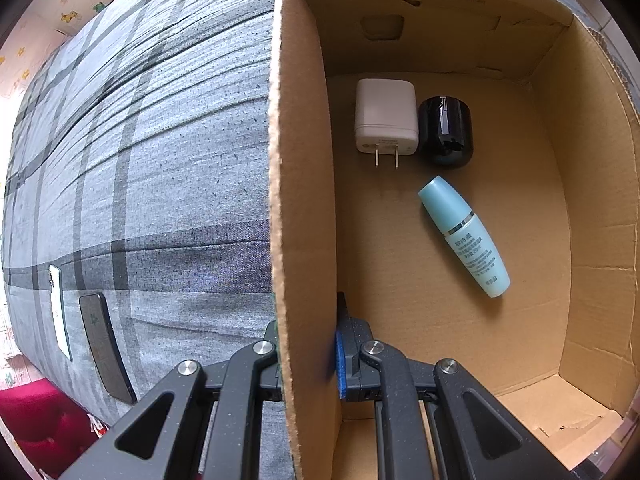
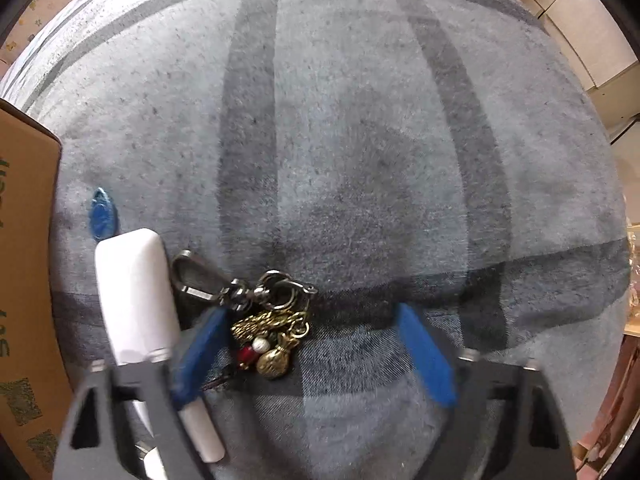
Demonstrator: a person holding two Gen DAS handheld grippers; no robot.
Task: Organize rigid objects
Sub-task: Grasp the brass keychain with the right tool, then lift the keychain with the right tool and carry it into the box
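Blue-padded fingers (image 2: 208, 344) of the right hand-held gripper (image 2: 316, 344) stand apart around the keychain (image 2: 268, 320) on the plaid bed cover (image 2: 360, 140), not yet pressing it, so I judge the pickup is under way and calls for closing squarely on the charms. Beside the keychain lies a white case (image 2: 136, 296), partly hidden. The left hand-held gripper (image 1: 308, 360) is clamped on the cardboard box (image 1: 296, 160) wall, steadying the box; inside lie a charger (image 1: 386, 114), black jar (image 1: 446, 132) and teal bottle (image 1: 464, 236).
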